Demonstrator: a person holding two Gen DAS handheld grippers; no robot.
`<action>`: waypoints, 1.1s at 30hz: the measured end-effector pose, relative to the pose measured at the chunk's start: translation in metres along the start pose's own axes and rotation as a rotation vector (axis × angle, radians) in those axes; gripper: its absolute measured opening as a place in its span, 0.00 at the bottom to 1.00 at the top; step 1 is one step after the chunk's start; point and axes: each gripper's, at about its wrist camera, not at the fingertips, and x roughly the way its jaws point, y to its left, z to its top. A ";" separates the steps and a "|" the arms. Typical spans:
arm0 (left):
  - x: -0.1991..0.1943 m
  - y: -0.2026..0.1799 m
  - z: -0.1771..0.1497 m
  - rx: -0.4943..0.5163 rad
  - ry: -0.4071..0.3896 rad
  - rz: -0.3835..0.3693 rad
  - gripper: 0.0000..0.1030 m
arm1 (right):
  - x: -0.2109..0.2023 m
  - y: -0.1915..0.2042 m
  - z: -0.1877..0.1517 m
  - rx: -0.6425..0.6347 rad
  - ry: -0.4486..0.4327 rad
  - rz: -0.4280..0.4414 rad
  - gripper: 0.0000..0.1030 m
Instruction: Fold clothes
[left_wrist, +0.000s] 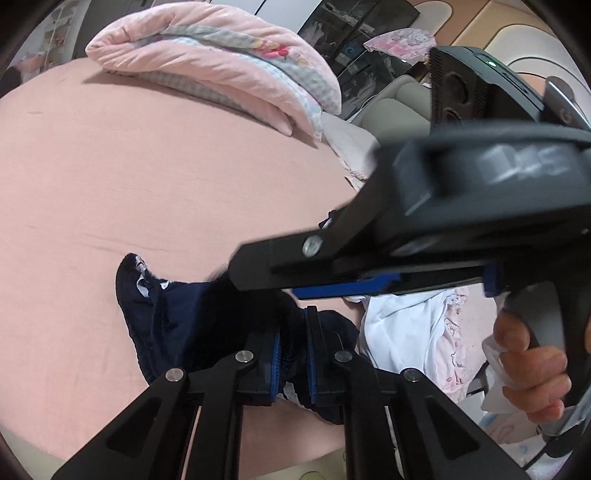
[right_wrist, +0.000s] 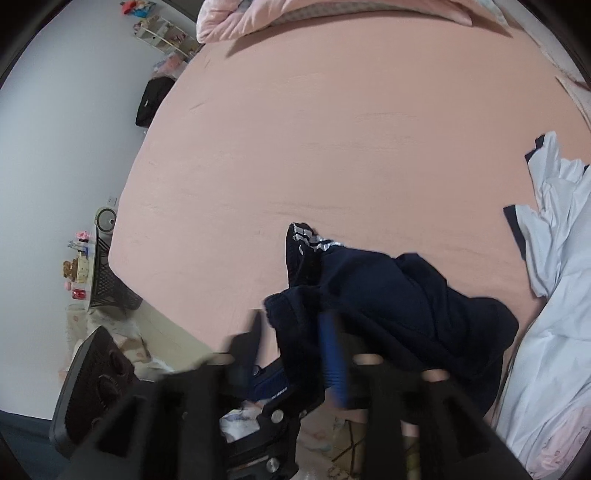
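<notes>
A crumpled navy garment (left_wrist: 166, 317) with white stripes at one end lies near the front edge of the pink bed (left_wrist: 129, 166). My left gripper (left_wrist: 293, 354) is shut on a bunched fold of it, its blue pads pressed against the cloth. The right gripper (right_wrist: 293, 343) points steeply down over the same garment (right_wrist: 388, 295), open, with dark cloth between its blurred fingers and a gap on the left side. In the left wrist view the right gripper (left_wrist: 258, 273) crosses over the garment, a hand (left_wrist: 528, 369) on its handle.
A white garment (right_wrist: 561, 258) with dark trim lies heaped to the right of the navy one, over pale pink clothes (left_wrist: 454, 339). A folded pink quilt (left_wrist: 207, 55) sits at the far end of the bed. A black basket (right_wrist: 107, 280) stands beside the bed's left edge.
</notes>
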 end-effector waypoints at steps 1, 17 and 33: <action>0.000 0.000 0.000 -0.001 0.002 0.005 0.09 | -0.001 -0.002 -0.001 0.012 0.002 0.005 0.55; -0.009 0.018 -0.005 -0.047 0.038 0.053 0.09 | -0.056 -0.126 -0.081 0.289 -0.117 -0.112 0.61; -0.017 0.026 -0.020 -0.078 0.071 0.114 0.09 | -0.022 -0.156 -0.148 0.294 -0.148 -0.104 0.61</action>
